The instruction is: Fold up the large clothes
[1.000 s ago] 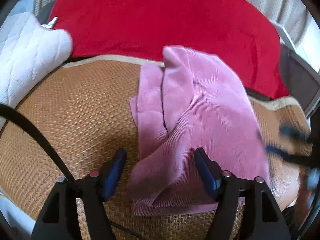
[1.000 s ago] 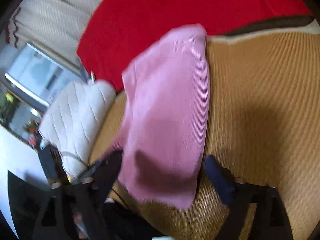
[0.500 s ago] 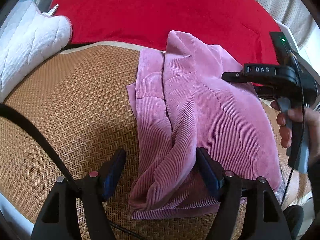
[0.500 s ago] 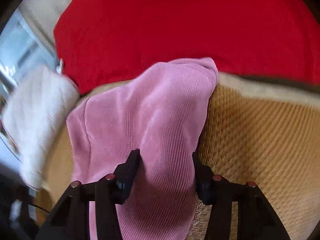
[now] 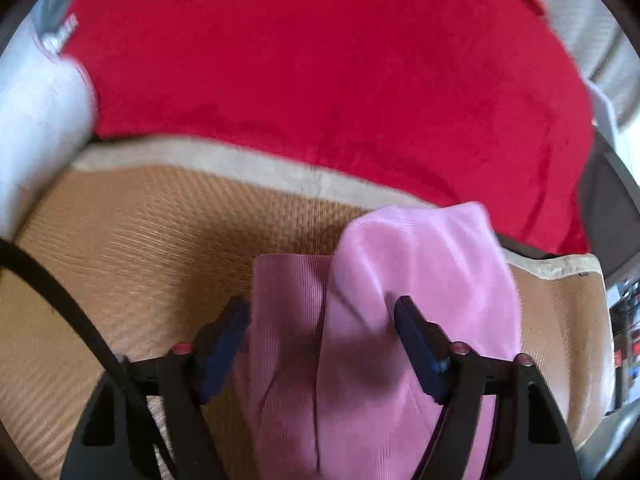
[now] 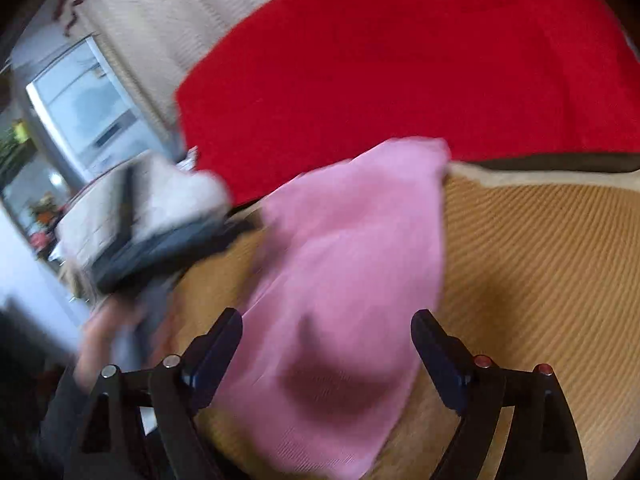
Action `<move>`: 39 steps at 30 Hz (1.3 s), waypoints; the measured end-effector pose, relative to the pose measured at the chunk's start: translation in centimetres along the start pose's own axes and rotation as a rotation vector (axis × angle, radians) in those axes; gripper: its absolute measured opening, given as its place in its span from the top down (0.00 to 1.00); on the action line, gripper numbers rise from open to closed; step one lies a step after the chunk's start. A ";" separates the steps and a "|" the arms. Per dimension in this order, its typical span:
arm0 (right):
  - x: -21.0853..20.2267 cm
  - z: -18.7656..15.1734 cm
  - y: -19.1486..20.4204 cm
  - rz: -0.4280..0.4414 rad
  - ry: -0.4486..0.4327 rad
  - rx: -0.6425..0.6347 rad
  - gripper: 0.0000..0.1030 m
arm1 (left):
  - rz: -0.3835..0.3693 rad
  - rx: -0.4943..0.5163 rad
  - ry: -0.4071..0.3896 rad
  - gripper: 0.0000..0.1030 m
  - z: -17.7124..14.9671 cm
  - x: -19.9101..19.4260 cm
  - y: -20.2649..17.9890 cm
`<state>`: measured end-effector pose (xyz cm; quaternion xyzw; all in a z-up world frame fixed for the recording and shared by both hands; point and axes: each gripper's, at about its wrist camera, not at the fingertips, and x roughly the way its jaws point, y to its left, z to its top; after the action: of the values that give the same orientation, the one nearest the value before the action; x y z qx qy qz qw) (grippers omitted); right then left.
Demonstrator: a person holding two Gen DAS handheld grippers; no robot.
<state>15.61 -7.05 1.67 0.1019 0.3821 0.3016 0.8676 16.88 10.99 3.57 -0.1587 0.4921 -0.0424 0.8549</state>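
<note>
Left gripper (image 5: 320, 316) low and level, jaws spread wide, blue pads (image 5: 224, 344) well apart, right gripper (image 6: 326, 328) likewise gaping, fingers (image 6: 440, 356) parted, left hand (image 6: 108, 344) blurred in the right view, wrapped round its gripper's handle

woven mat (image 5: 152, 232) | red blanket (image 5: 320, 72) behind | window (image 6: 84, 108) (daylit) | pale curtain (image 6: 168, 12)

Garment (image 5: 400, 320) on mat (image 5: 140, 240) (blanket (image 5: 320, 72) behind).
</note>
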 end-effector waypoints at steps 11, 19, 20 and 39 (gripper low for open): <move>3.1 -2.4 -1.0 -0.047 0.096 -0.026 0.12 | 0.030 -0.050 -0.003 0.54 -1.5 -1.1 1.7; 1.2 -2.9 -3.0 -0.003 0.033 0.048 0.12 | 0.103 0.045 -0.165 0.35 -8.3 -9.6 0.8; 0.5 -3.2 -3.1 0.001 0.021 0.055 0.11 | 0.105 0.043 -0.164 0.35 -9.2 -10.1 1.0; -3.1 -6.6 -3.7 -0.014 -0.017 0.158 0.11 | 0.153 0.093 -0.101 0.53 -18.0 -7.5 0.2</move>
<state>10.89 -12.22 -2.51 0.1698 0.3979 0.2635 0.8622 -2.40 8.76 1.31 -0.0828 0.4567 0.0083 0.8857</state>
